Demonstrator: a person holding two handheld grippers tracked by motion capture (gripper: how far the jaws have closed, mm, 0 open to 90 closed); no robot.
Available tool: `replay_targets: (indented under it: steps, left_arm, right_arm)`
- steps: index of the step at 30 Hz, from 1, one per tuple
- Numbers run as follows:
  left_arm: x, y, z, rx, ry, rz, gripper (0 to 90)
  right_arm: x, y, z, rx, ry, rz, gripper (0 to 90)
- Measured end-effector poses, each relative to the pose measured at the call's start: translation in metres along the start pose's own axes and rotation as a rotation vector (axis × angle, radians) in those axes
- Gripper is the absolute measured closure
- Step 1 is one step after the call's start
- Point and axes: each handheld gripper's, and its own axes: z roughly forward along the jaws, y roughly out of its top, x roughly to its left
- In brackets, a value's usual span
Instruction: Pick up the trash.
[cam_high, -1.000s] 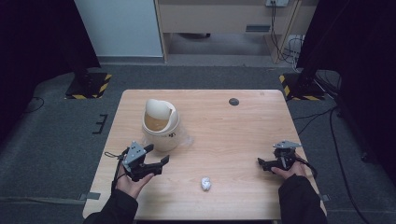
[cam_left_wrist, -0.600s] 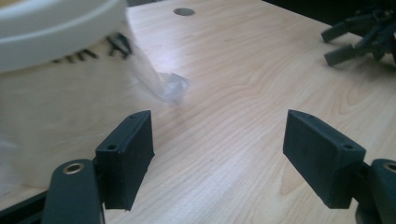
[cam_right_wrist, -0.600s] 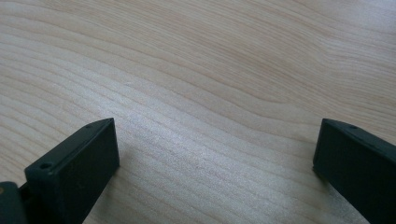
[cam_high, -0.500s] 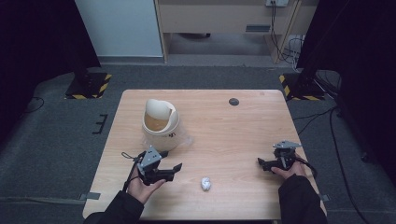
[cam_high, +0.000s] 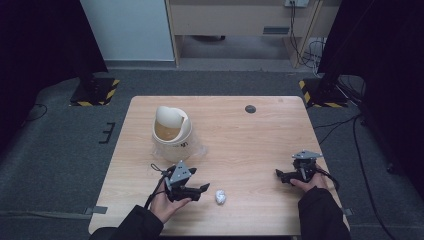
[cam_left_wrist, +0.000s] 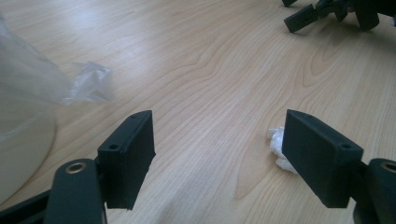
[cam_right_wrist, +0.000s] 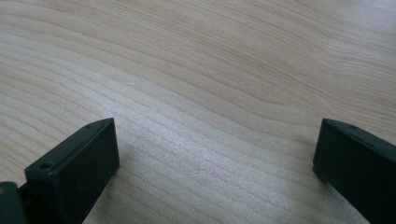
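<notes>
One crumpled white paper ball (cam_high: 220, 196) lies on the wooden table (cam_high: 240, 135), low in the high view and a little left of the middle. Just to its left is the left gripper (cam_high: 204, 188), held in a hand (cam_high: 167, 204) that comes in from the bottom edge. Its two jaws point right, toward the ball. They stand apart with nothing between them, after closing a little just now. In the left gripper view the paper ball (cam_left_wrist: 279, 148) sits at the lower right, partly hidden behind the right-hand jaw, and whether it touches that jaw cannot be told.

The right gripper (cam_high: 279, 175) rests at the lower right of the high view, well apart from the ball. In the right gripper view its two jaws are spread wide over bare wood.

One cream-coloured bin (cam_high: 171, 133) with a tilted swing lid stands left of centre in the high view, above the left gripper. A clear plastic bag (cam_left_wrist: 88, 83) spills out from under it, showing at the upper left of the left gripper view. One small dark round disc (cam_high: 250, 109) lies near the table's far edge, right of centre.
</notes>
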Motion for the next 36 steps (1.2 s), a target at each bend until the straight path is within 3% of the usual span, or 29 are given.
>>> replay_targets:
  steps: [13, 22, 29, 36]
  left_arm:
    - [-0.02, 0.0, 0.031, 0.065, -0.075, 0.076, 25.2]
    - [-0.029, -0.005, 0.044, 0.125, -0.14, 0.102, 27.0]
    - [-0.036, -0.009, 0.051, 0.178, -0.158, 0.142, 30.6]
    - [-0.04, -0.009, 0.055, 0.183, -0.17, 0.15, 37.3]
  right_arm:
    - [0.001, 0.001, 0.001, 0.0, 0.002, -0.004, 0.5]
    - [0.001, 0.001, 0.001, 0.0, 0.005, -0.01, 0.5]
    - [0.002, 0.001, 0.001, -0.002, 0.008, -0.008, 0.5]
    - [0.002, 0.001, 0.001, 0.002, 0.009, -0.01, 0.5]
